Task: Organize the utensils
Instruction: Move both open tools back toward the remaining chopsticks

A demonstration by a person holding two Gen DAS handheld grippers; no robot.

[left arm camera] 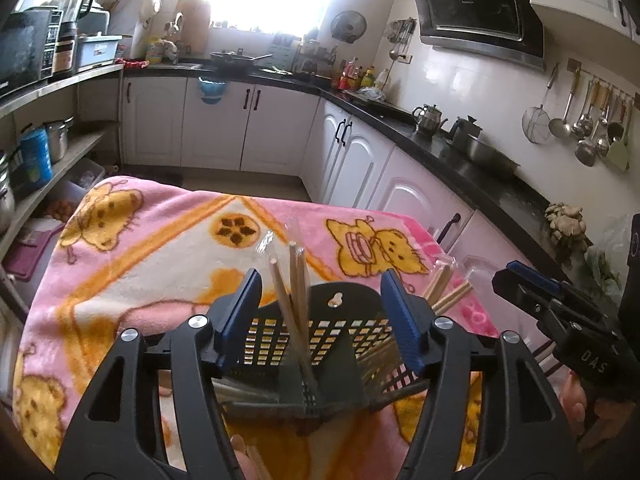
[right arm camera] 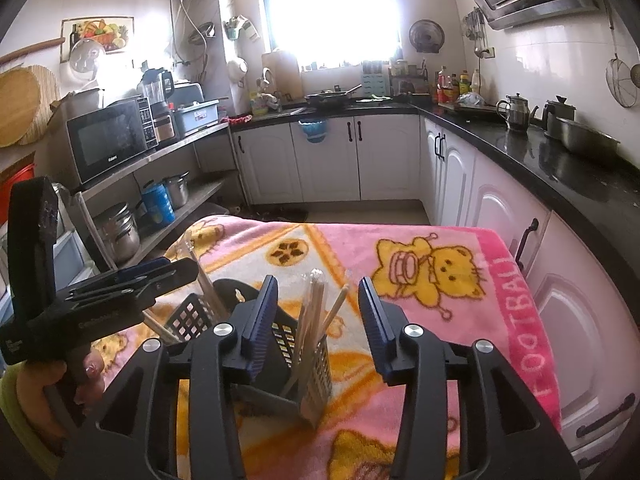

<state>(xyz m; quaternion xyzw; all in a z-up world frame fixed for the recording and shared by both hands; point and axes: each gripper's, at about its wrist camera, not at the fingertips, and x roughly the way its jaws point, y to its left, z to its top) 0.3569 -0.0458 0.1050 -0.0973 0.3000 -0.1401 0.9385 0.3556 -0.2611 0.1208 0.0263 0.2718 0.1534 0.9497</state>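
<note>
On the pink blanket, a black perforated caddy is being kept upright, its divided compartments filled with wooden chopsticks standing on end and leaning against the walls and one another. More chopsticks are being held in the right-hand compartment, some of them apparently in clear wrappers. Upright storage is presumably being used so that the sticks stay sorted and easy to draw out.

Both tools are being held just over the caddy. The left gripper is being held parted, with chopsticks rising between its blue pads but not pressed by them; the right gripper is likewise spread, nothing being clamped. Each is being carried by a hand at the frame's edge. This looks like a release after sticks were dropped in, though that is a judgement.

Around the blanket, a kitchen is being lit by a bright window; white cabinets, a dark counter, a microwave and hanging ladles are being shown.
</note>
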